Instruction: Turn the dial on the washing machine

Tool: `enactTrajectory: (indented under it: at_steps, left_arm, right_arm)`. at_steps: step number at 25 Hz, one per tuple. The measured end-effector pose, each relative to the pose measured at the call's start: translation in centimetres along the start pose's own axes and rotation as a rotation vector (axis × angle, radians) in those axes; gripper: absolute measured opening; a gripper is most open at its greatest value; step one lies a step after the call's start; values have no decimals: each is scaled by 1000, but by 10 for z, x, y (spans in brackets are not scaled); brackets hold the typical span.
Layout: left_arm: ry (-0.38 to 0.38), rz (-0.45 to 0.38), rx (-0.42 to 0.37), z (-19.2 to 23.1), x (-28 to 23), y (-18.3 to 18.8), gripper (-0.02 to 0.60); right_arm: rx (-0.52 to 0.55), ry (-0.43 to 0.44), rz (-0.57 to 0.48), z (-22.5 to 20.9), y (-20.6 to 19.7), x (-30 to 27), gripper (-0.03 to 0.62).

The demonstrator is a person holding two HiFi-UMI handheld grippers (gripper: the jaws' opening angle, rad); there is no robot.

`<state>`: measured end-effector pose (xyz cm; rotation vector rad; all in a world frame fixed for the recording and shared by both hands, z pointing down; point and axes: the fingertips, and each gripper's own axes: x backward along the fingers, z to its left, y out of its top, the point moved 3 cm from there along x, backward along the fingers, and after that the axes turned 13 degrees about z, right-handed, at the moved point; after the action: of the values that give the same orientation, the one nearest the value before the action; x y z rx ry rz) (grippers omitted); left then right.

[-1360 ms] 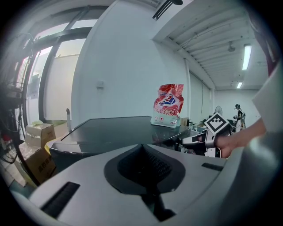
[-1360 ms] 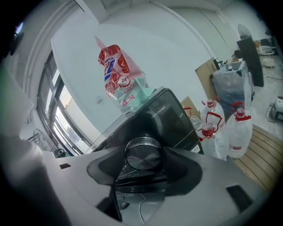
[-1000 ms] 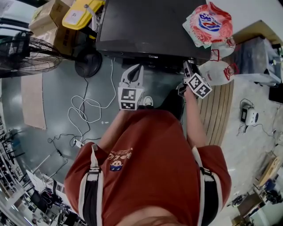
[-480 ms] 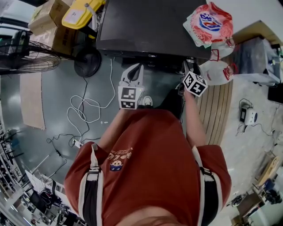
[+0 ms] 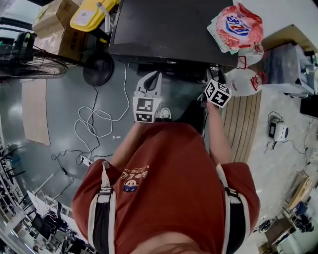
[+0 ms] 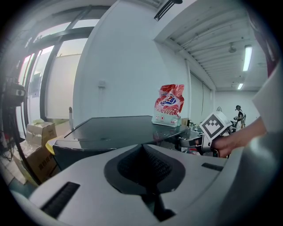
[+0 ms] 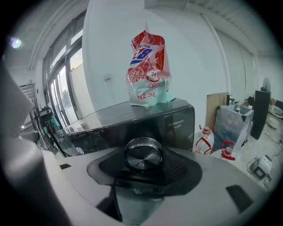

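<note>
The dark washing machine [image 5: 164,30] stands in front of me, with a red and white detergent bag [image 5: 236,27] on its lid. My right gripper [image 5: 212,74] is at the machine's front right corner. In the right gripper view the round metal dial [image 7: 143,153] sits between the jaws, which are closed on it [image 7: 143,161]. My left gripper [image 5: 149,83] hangs in front of the machine's middle, fingers together, holding nothing. The left gripper view shows the glossy lid [image 6: 115,130], the bag [image 6: 169,105] and the right gripper's marker cube [image 6: 215,126].
A floor fan [image 5: 30,64], cardboard boxes [image 5: 54,20] and a yellow case [image 5: 92,15] stand at the left. White cables [image 5: 94,124] lie on the grey floor. White jugs [image 5: 248,79] and a wooden pallet [image 5: 243,124] are at the right.
The right gripper's marker cube has rolled and shifted slightly left and up, so the gripper has twisted at the dial. The left gripper has stayed where it was.
</note>
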<state>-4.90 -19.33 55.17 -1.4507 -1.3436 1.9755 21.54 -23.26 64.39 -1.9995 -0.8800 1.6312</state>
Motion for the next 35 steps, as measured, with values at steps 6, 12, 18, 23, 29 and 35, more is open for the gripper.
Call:
enactTrajectory:
  at_steps: [6, 12, 18, 23, 29, 35]
  left_arm:
    - [-2, 2, 2, 2, 0, 1, 11]
    - [3, 10, 4, 7, -1, -3, 11]
    - [1, 5, 7, 9, 2, -2, 11]
    - [-5, 17, -3, 4, 2, -8, 11]
    - [-8, 4, -8, 4, 3, -7, 11]
    - [-8, 3, -9, 4, 6, -8, 11]
  right_arm:
    - [6, -12, 3, 0, 0, -2, 272]
    - [26, -33, 0, 3, 1, -1, 272]
    - [85, -76, -5, 6, 0, 0, 272]
    - [147, -117, -7, 9, 0, 1, 272]
    - [277, -207, 4, 15, 0, 1, 273]
    - [411, -309, 29, 22, -1, 3, 272]
